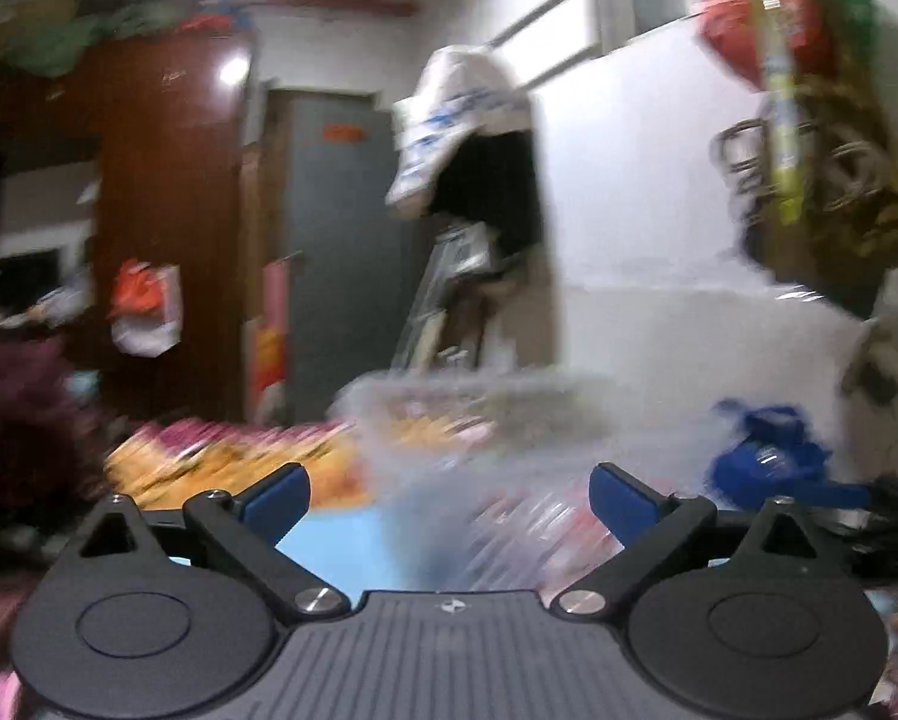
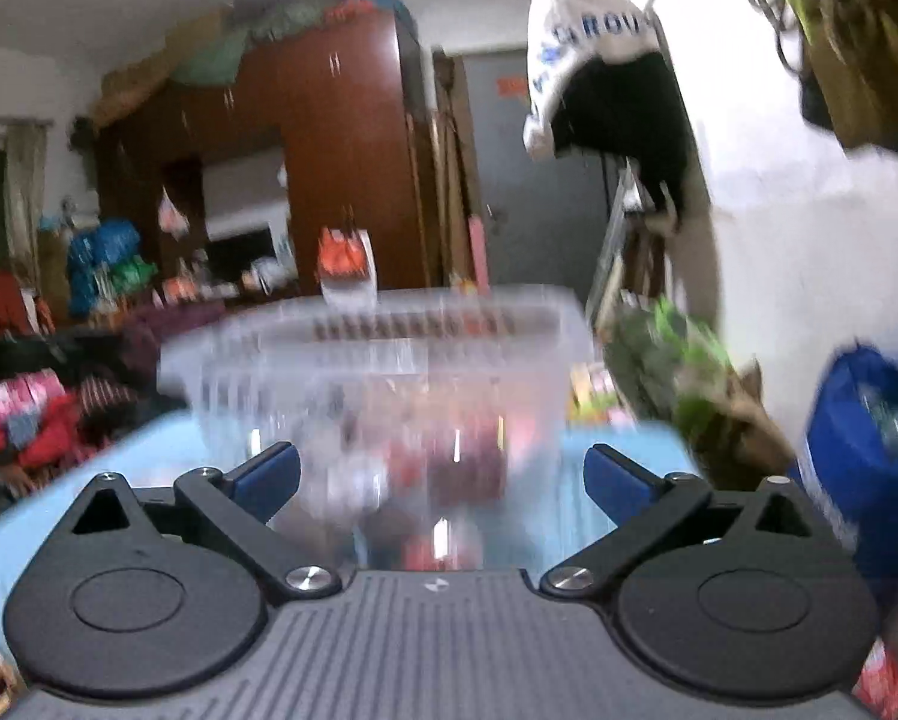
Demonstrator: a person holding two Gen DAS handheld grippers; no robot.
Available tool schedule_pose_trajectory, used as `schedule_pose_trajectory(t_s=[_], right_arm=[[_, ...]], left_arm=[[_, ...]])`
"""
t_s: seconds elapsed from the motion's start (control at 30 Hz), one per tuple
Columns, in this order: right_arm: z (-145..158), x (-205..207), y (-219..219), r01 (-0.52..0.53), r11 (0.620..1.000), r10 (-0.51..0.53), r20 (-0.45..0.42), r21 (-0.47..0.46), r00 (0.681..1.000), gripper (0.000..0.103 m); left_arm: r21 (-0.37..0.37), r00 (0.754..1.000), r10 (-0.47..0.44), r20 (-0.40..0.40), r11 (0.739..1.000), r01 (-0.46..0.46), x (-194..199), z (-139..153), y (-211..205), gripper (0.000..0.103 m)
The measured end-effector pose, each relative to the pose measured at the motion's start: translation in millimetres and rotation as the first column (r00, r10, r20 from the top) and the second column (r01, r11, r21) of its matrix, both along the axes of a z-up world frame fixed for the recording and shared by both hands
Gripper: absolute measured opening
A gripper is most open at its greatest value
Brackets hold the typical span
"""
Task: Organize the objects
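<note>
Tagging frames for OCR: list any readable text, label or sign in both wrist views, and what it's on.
"ROU": blue letters on the white hanging bag in the right wrist view; the letter before them is smeared, possibly "G".
Same white bag in the left wrist view: blue print, too blurred to read.
Orange sign on the grey door: too blurred to read.
Snack packets on the table: print smeared, unreadable.
Nothing else legible.

1. Blue capital letters, legible as "ROU" and possibly preceded by a "G", are printed on the white plastic bag hanging by the wall (image 2: 586, 30) in the right wrist view; the remaining letters are blurred.
2. In the left wrist view, the blue print on the same white bag (image 1: 449, 114) cannot be read.
3. An orange sign on the grey door (image 2: 511, 86) is too blurred to be read.
</note>
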State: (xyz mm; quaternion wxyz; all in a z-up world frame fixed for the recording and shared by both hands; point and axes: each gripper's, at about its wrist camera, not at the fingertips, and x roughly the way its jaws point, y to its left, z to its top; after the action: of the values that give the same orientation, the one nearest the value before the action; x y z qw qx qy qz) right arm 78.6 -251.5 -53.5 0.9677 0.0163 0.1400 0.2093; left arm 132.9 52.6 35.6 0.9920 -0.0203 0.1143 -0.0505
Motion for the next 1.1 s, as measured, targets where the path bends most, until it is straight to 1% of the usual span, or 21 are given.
schedule_pose_trajectory(t_s=[0.07, 0.17, 0.27, 0.37, 0.43, 0.5, 0.6, 0.7, 0.73, 0.8, 0.83, 0.87, 0.9, 0.93, 1.0, 1.03, 1.1], right_arm=[[-13.4, -6.3, 2.3, -0.001, 1.000, 0.001, -0.014, -0.016, 1.000, 0.103], [-25.6, -9.5, 9.8, 0.013, 0.999, -0.014, -0.028, -0.033, 1.000, 0.103], [-30.5, -6.4, 17.6, 0.017, 0.999, -0.020, -0.061, -0.046, 0.998, 0.103], [-35.8, -5.3, 23.5, 0.029, 0.998, -0.034, -0.093, -0.056, 0.995, 0.103], [-38.0, -7.0, 24.7, 0.044, 0.997, -0.051, -0.108, -0.062, 0.993, 0.103], [-36.5, -6.6, 26.3, 0.042, 0.997, -0.049, -0.115, -0.061, 0.992, 0.103], [-38.3, -6.6, 33.8, 0.038, 0.996, -0.049, -0.132, -0.085, 0.990, 0.103], [-38.3, -7.8, 35.7, 0.058, 0.993, -0.070, -0.124, -0.098, 0.990, 0.102], [-38.5, -7.3, 35.3, 0.062, 0.994, -0.074, -0.126, -0.092, 0.989, 0.099], [-40.4, -6.1, 32.4, 0.059, 0.995, -0.070, -0.139, -0.079, 0.988, 0.087], [-40.9, -5.4, 32.1, 0.057, 0.995, -0.067, -0.142, -0.076, 0.988, 0.084], [-41.7, -5.4, 31.6, 0.053, 0.996, -0.063, -0.143, -0.076, 0.988, 0.078], [-42.4, -6.1, 30.3, 0.047, 0.996, -0.057, -0.141, -0.072, 0.988, 0.078], [-42.0, -7.6, 29.6, 0.045, 0.997, -0.053, -0.132, -0.062, 0.990, 0.078], [-42.4, -11.1, 27.8, 0.047, 0.997, -0.053, -0.112, -0.059, 0.992, 0.077], [-42.8, -13.7, 25.3, 0.044, 0.998, -0.050, -0.103, -0.054, 0.993, 0.077], [-43.2, -20.1, 18.1, 0.035, 0.999, -0.037, -0.082, -0.030, 0.996, 0.077]], left_arm=[[0.006, 0.998, 0.053, -0.031, 0.999, -0.053, -10.7, -17.9, 18.4, 0.101], [0.007, 0.993, 0.094, -0.068, 0.996, -0.093, -17.0, -35.4, 38.8, 0.101], [0.012, 0.986, 0.115, -0.118, 0.993, -0.114, -14.5, -44.6, 54.8, 0.101], [0.083, 0.979, 0.119, -0.168, 0.991, -0.106, -2.9, -48.4, 56.5, 0.100], [0.094, 0.979, 0.073, -0.193, 0.994, -0.055, 2.7, -47.3, 52.9, 0.100], [0.138, 0.975, 0.034, -0.217, 0.990, -0.004, 5.0, -48.8, 46.3, 0.100], [0.201, 0.964, 0.056, -0.259, 0.980, -0.002, 12.9, -50.0, 36.2, 0.100], [0.217, 0.958, 0.059, -0.282, 0.976, 0.003, 15.6, -52.2, 34.6, 0.100], [0.213, 0.954, 0.052, -0.295, 0.977, 0.012, 17.5, -52.6, 34.5, 0.100], [0.212, 0.949, 0.055, -0.312, 0.977, 0.013, 19.6, -52.5, 33.3, 0.100], [0.211, 0.947, 0.056, -0.316, 0.977, 0.013, 20.2, -52.0, 33.8, 0.098], [0.213, 0.946, 0.057, -0.318, 0.977, 0.012, 19.4, -52.6, 32.0, 0.096], [0.215, 0.948, 0.061, -0.313, 0.977, 0.008, 18.2, -53.0, 30.8, 0.084], [0.218, 0.951, 0.079, -0.300, 0.976, -0.012, 16.4, -53.3, 30.8, 0.069], [0.226, 0.957, 0.126, -0.259, 0.972, -0.067, 10.4, -52.5, 32.9, 0.070], [0.213, 0.965, 0.132, -0.227, 0.973, -0.083, 3.9, -51.0, 34.9, 0.070], [0.164, 0.973, 0.121, -0.198, 0.982, -0.089, -7.2, -50.2, 40.0, 0.070]])
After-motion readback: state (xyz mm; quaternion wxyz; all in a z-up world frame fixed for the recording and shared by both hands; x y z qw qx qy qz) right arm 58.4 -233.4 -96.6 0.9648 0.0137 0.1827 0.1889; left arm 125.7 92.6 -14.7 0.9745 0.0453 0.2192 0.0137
